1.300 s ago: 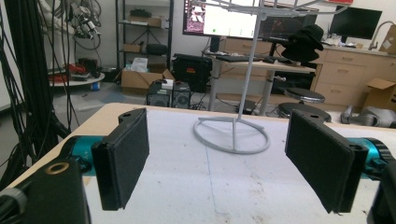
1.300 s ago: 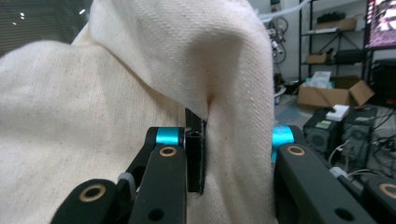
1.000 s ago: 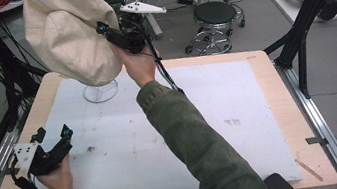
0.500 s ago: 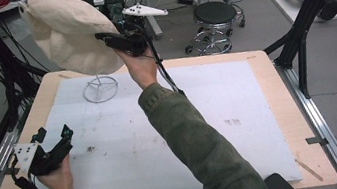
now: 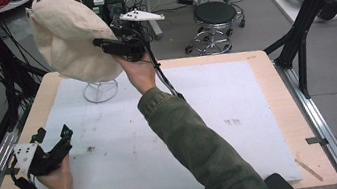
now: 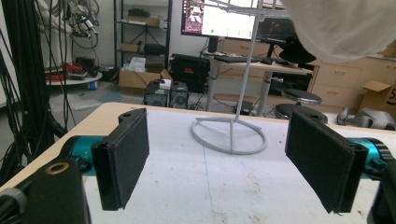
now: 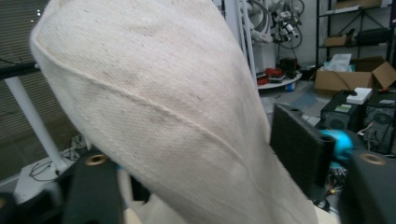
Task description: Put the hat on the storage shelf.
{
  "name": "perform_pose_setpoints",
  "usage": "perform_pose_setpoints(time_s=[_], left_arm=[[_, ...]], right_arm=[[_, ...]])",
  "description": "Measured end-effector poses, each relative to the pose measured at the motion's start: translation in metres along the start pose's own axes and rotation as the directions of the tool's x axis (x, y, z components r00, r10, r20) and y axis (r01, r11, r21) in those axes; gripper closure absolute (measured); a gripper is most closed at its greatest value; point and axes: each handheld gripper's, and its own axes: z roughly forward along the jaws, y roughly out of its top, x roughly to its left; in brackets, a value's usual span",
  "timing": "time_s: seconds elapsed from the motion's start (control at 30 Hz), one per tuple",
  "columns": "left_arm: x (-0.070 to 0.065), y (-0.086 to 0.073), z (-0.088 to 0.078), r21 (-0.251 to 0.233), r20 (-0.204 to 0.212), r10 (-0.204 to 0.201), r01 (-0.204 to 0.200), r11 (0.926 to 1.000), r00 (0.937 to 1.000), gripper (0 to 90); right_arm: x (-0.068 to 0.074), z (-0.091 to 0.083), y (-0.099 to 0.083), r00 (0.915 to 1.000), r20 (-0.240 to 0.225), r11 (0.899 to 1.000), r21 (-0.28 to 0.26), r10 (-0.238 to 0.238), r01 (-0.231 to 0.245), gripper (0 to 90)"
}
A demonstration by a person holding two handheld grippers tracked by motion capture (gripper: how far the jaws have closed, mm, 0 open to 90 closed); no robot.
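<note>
Right tool (image 5: 106, 45): raised above the far left part of the counter, its jaws closed on the cream cloth hat; in the right gripper view the fabric fills the space between the two black jaws, though one jaw is mostly hidden behind it.
Left tool (image 5: 54, 137): low over the near left corner of the counter, jaws spread wide with nothing between them; the left gripper view shows both pads well apart with the white mat visible through the gap.
Counter (image 5: 263, 67): light wooden top, covered almost edge to edge by a white mat (image 5: 217, 97) that carries a few small dark smudges.
Right arm (image 5: 198, 140): green sleeve reaching diagonally from the near edge up to the far left, a black cable trailing along it from the tool.
Cloth hat (image 5: 72, 35): cream canvas, rounded, held up in the air above and just left of the right tool; it hangs over the wire stand, and whether it touches the stand's top I cannot tell.
Wire stand (image 5: 101, 91): white, with a ring base resting on the mat at far left and a thin upright rising from it; clear in the left gripper view (image 6: 231, 135).
Left hand (image 5: 57, 177): wrapped around the left tool's body, resting on the mat's near left edge.
</note>
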Motion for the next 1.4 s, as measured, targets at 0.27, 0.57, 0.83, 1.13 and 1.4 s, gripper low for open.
perform_pose_setpoints(time_s=[0.27, 0.57, 0.83, 1.13, 1.4], left_arm=[[0.000, 0.000, 0.000, 0.004, 0.002, -0.002, 0.002, 1.0000, 1.0000, 22.0], [0.000, 0.000, 0.000, 0.003, 0.001, -0.005, 0.005, 1.0000, 1.0000, 22.0], [0.000, 0.000, -0.001, 0.005, 0.003, -0.012, 0.012, 0.9999, 0.9999, 22.0], [0.000, -0.001, -0.004, 0.004, 0.010, -0.013, 0.013, 0.9999, 0.9999, 22.0], [0.001, -0.001, -0.009, 0.005, 0.020, -0.013, 0.012, 0.9999, 0.9997, 22.0]], right_arm=[[-0.004, -0.005, -0.007, 0.9998, 0.021, 1.000, 0.000, -0.003, 0.003, 18.0], [0.006, -0.018, -0.006, 0.9968, 0.017, 0.997, 0.018, -0.078, 0.078, 11.1], [0.004, -0.030, -0.010, 0.9926, 0.059, 0.994, 0.008, -0.106, 0.106, 11.0], [0.001, -0.046, -0.010, 0.9914, 0.083, 0.995, 0.019, -0.101, 0.100, 11.1], [-0.001, -0.063, -0.011, 0.9898, 0.109, 0.996, 0.011, -0.092, 0.091, 11.1]])
